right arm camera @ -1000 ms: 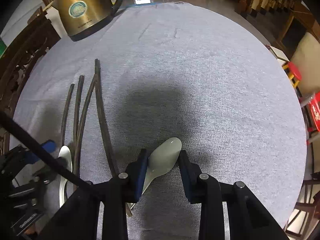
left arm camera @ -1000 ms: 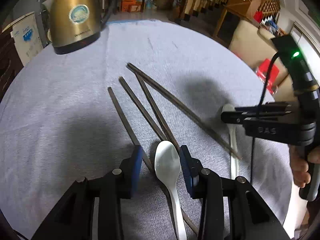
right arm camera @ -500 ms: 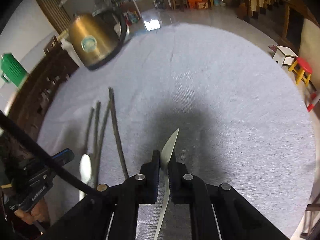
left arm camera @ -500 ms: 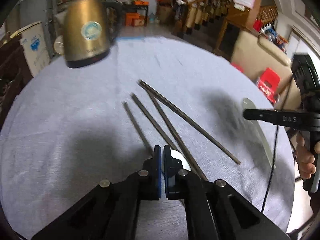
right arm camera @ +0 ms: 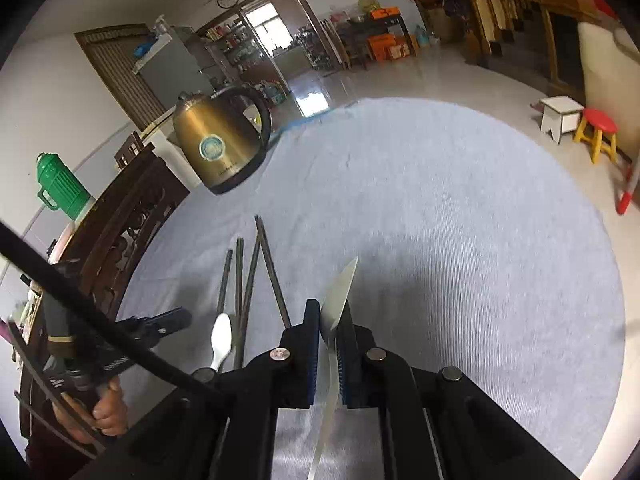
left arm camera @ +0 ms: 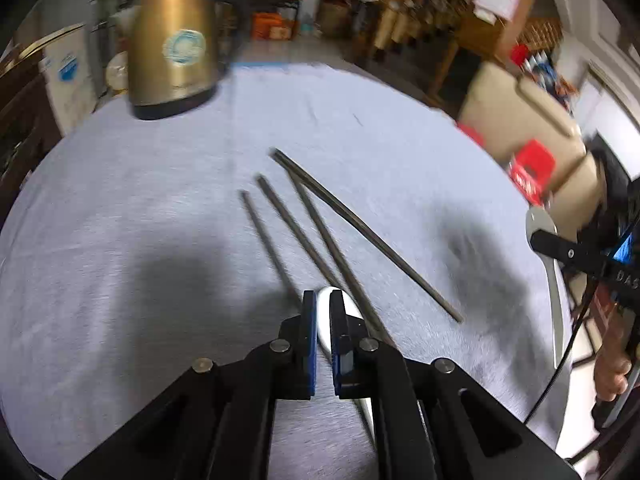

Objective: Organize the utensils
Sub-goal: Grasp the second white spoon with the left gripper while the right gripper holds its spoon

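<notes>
My left gripper (left arm camera: 323,304) is shut on a white spoon (left arm camera: 325,322), low over the grey tablecloth (left arm camera: 160,240); the bowl shows between the blue pads. Several dark chopsticks (left arm camera: 320,232) lie fanned out on the cloth just beyond it. My right gripper (right arm camera: 329,312) is shut on a second white spoon (right arm camera: 340,292), held on edge and raised above the cloth. In the left wrist view the right gripper (left arm camera: 538,240) hangs at the far right with its spoon (left arm camera: 540,218). The right wrist view shows the left gripper (right arm camera: 182,316), its spoon (right arm camera: 222,336) and the chopsticks (right arm camera: 246,280).
A brass-coloured kettle (left arm camera: 174,48) stands at the table's far left edge, seen also in the right wrist view as the kettle (right arm camera: 218,144). A dark carved chair (right arm camera: 120,232) stands against the table on the left. Stools (right arm camera: 596,132) and furniture are on the floor beyond.
Both grippers have closed on their spoons. The right one has lifted its spoon off the cloth, turned it on edge and swung away to the right. The left has hardly moved.
</notes>
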Motion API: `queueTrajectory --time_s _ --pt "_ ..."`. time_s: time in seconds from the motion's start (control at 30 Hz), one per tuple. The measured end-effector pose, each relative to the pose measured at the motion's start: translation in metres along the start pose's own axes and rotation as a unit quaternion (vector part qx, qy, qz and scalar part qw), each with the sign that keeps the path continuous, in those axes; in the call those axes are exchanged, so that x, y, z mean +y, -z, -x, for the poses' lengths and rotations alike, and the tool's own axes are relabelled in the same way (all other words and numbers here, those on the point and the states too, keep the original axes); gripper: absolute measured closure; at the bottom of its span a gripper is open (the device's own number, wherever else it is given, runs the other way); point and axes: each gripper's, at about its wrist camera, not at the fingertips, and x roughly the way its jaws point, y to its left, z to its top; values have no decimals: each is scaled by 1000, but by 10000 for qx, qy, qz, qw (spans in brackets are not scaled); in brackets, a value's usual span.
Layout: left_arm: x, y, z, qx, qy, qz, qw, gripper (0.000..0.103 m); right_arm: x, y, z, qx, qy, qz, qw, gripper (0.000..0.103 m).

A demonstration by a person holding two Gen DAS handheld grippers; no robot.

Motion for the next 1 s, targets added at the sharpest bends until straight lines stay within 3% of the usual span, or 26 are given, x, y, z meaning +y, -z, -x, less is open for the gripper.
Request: queueTrajectory --time_s 0.23,0.4,0.53,0.7,0.87,0.93,1.0 --pt "-14 2 -34 358 39 -264 9990 97 -12 9 -11 218 -19 -68 9997 94" --pt "-12 3 -34 290 143 -397 9987 98 -12 9 -18 281 -97 -25 9996 95" --pt "-6 4 -23 90 29 -350 9993 101 -7 8 -16 223 -171 -23 9996 95" --pt "13 2 5 -337 -152 -87 9993 101 -4 8 8 -144 -258 -15 9996 95" --pt "15 -4 10 -387 -23 136 9992 101 0 15 30 -441 -235 -66 9987 95" --pt "10 -4 6 -342 -52 90 9994 95 1 20 33 -431 -247 -54 9988 95" --pt "3 0 -3 -158 -104 -7 9998 70 1 26 31 -377 -237 -51 9990 95"
